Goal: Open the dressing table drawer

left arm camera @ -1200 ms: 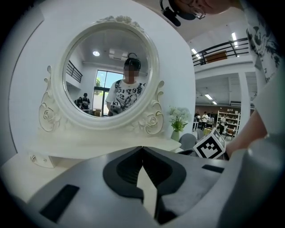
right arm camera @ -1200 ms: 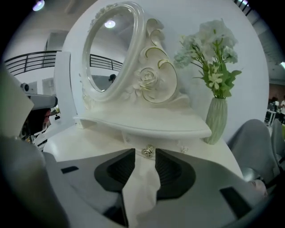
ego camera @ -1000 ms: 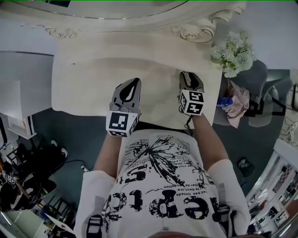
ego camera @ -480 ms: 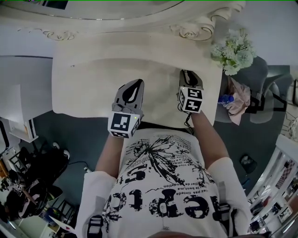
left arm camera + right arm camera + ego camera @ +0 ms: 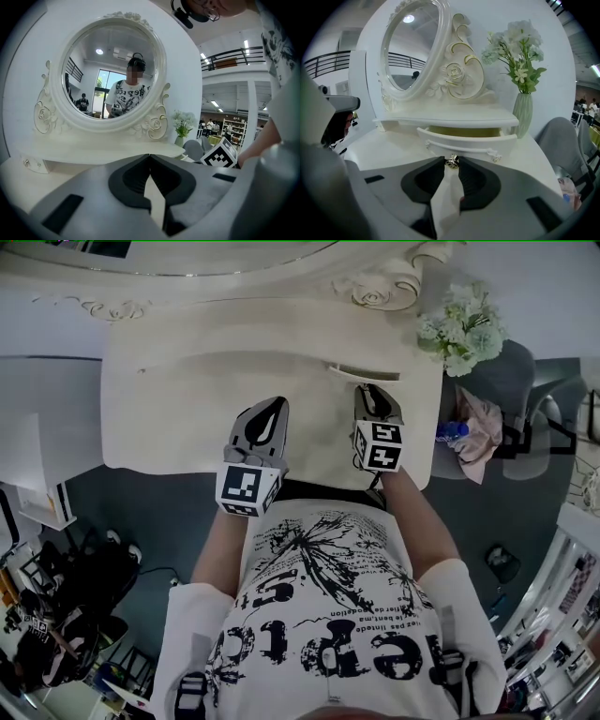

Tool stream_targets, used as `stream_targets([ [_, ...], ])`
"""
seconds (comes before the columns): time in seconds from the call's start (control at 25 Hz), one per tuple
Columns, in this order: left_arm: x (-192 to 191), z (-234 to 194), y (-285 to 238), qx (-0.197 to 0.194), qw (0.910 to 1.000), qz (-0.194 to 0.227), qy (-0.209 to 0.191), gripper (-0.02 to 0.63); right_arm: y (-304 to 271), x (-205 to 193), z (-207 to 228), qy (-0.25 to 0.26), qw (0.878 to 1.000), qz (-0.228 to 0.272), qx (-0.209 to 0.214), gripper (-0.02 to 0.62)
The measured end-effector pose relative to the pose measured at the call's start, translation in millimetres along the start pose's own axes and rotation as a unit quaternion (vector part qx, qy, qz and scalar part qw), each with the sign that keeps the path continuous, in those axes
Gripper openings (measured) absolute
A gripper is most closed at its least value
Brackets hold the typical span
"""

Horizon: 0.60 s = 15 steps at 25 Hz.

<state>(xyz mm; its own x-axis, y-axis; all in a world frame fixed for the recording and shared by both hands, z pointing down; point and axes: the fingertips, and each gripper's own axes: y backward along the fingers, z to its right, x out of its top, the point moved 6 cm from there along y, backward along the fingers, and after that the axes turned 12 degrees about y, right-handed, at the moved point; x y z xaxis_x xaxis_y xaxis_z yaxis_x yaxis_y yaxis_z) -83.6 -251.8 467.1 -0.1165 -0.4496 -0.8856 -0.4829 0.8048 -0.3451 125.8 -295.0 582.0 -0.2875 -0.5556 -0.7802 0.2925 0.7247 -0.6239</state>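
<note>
Head view: drawer partway out, right rear of dressing table. Left gripper view: left gripper jaws together, nothing btw them, mirror ahead. Right gripper view: right gripper jaws have just been closing, now clamped on drawer's knob.

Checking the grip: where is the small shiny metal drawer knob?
Right gripper view, centre: the metal knob, pinched between the right hand-held gripper's jaw tips, on the white drawer front.

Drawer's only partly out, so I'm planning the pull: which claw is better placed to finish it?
Right claw: it has just closed on the drawer knob. Left claw is shut, empty, away from it.
</note>
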Motion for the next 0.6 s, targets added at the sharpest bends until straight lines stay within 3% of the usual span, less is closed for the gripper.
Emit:
stream_targets([
  [0.6,-11,22,15,-0.010,0.9999,0.004,-0.004,0.018,32,-25,-16,-0.001,1.000,-0.005,0.010,0.104],
])
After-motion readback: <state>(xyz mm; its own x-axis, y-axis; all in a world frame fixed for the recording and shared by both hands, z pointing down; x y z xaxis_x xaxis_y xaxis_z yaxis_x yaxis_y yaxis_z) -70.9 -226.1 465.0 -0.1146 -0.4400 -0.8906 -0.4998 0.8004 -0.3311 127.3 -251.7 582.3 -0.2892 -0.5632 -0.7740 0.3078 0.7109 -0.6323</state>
